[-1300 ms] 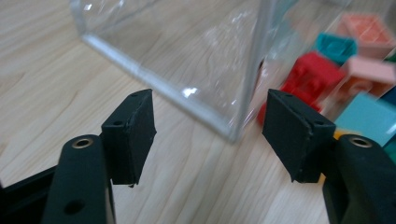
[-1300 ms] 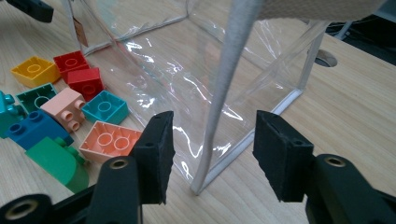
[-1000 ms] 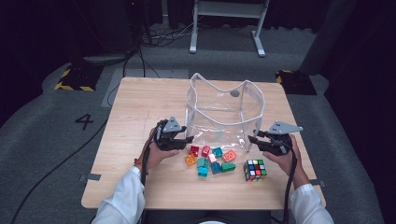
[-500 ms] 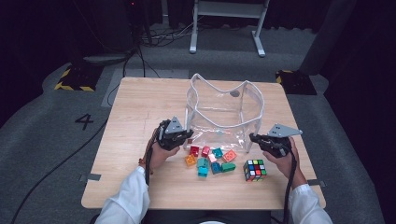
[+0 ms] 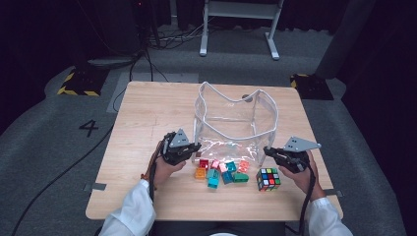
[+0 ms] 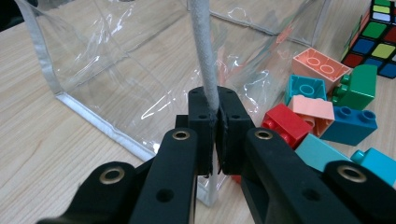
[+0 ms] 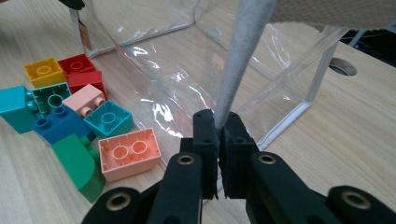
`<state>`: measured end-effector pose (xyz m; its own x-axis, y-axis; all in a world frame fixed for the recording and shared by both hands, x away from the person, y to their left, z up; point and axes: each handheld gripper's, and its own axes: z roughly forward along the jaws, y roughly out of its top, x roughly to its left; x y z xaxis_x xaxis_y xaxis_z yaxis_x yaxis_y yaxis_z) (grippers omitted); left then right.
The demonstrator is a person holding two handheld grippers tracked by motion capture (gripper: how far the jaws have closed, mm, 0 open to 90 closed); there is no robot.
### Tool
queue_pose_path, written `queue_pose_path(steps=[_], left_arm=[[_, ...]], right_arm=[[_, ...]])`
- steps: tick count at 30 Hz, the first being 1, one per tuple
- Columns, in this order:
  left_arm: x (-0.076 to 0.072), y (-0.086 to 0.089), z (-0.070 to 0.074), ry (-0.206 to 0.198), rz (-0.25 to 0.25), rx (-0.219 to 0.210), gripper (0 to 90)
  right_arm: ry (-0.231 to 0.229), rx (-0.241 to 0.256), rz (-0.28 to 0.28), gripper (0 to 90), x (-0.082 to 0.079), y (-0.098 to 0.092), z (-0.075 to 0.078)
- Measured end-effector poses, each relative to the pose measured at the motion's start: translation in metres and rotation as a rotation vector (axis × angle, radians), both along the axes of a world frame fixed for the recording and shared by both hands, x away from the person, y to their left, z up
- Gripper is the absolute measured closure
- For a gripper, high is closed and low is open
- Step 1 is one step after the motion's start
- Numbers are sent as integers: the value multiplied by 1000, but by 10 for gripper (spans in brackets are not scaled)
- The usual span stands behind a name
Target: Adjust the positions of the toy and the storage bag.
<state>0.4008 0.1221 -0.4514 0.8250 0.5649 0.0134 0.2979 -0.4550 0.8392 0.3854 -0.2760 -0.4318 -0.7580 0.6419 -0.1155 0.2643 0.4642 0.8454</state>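
I have both grippers clamped on the clear bag [image 5: 236, 123], which stands open on the bench [image 5: 147, 113] just behind the pile of toy bricks [image 5: 221, 171]. Over the last second the right gripper [image 5: 269, 151] has slid inward and forward from beside the puzzle cube [image 5: 268, 179] to the bag's near right corner, while the left gripper [image 5: 193, 146] has barely shifted at the near left corner. I judge that this means the bag's mouth is now held at both sides, ready to be spread or steadied before the bricks go in.

The high view gives me the layout but not the grip itself. The left gripper view settles that: the left gripper [image 6: 215, 116] has its jaws pressed together on the grey edging [image 6: 205, 56] of the bag's rim. The right gripper view shows the same on the other side, the right gripper [image 7: 218, 126] pinching the grey edging [image 7: 238, 60], with a peach brick [image 7: 130, 151] lying just beside the bag's wall.
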Motion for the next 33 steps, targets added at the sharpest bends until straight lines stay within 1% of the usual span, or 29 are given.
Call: queue_pose_path(steps=[3,4,5,6,7,8,9,10,11,12,13,14,15,16,17,18,21,22,24,26,27,28,29,30,31,32,33], left_arm=[[-3,2,0,1,3,2,840],[-5,5,1,0,11,-1,819],[-6,8,2,1,21,-3,782],[-7,10,2,-4,26,-4,763],[-9,13,3,-7,39,7,746],[-11,15,3,-15,62,16,702],[-12,18,2,-10,66,20,659],[-14,20,1,-5,71,26,645],[-16,22,0,-3,73,39,614],[-18,24,-1,-18,101,66,567],[-20,25,-4,1,109,72,509],[-23,26,-6,1,118,81,477],[-23,26,-6,1,118,81,426],[-27,28,-10,-6,146,132,343],[-30,29,-13,-2,156,148,287],[-32,30,-15,1,164,166,265],[-38,36,-22,33,166,165,197],[-39,38,-24,40,167,169,197],[-42,41,-29,53,167,172,192],[-44,44,-33,76,166,184,183],[-45,46,-35,78,171,190,180],[-45,47,-36,86,166,193,176],[-46,48,-37,90,168,194,173],[-47,50,-38,99,163,187,172],[-48,51,-39,93,160,185,171],[-49,52,-39,100,154,185,167],[-49,53,-40,92,155,195,168]], right_arm=[[1,0,-2,852,-3,-1,0],[5,2,-6,819,-3,-1,0],[9,5,-6,762,-4,-2,0],[15,7,-9,686,-5,-2,-1],[24,7,-17,616,-6,-3,-1],[35,8,-18,554,-7,-3,-2],[46,7,-20,495,-8,-3,-3],[51,-2,-30,455,-10,-2,-4],[52,0,-47,396,-12,-1,-6],[55,-4,-59,338,-14,0,-7],[61,-4,-70,310,-16,0,-8],[65,-2,-77,283,-19,1,-8],[62,-7,-80,259,-21,1,-9],[64,-4,-80,240,-23,1,-9],[66,9,-90,224,-26,2,-10],[73,20,-99,214,-28,2,-10],[77,9,-108,211,-36,5,-13],[81,6,-111,211,-39,6,-14],[83,-13,-133,205,-43,7,-16],[98,2,-159,198,-48,7,-18],[97,2,-172,195,-49,6,-20],[99,2,-186,194,-51,6,-22],[92,-6,-193,173,-51,5,-24],[91,8,-206,158,-53,4,-25],[84,14,-214,156,-54,3,-26],[81,21,-221,154,-56,2,-27],[76,27,-226,154,-58,2,-28]])
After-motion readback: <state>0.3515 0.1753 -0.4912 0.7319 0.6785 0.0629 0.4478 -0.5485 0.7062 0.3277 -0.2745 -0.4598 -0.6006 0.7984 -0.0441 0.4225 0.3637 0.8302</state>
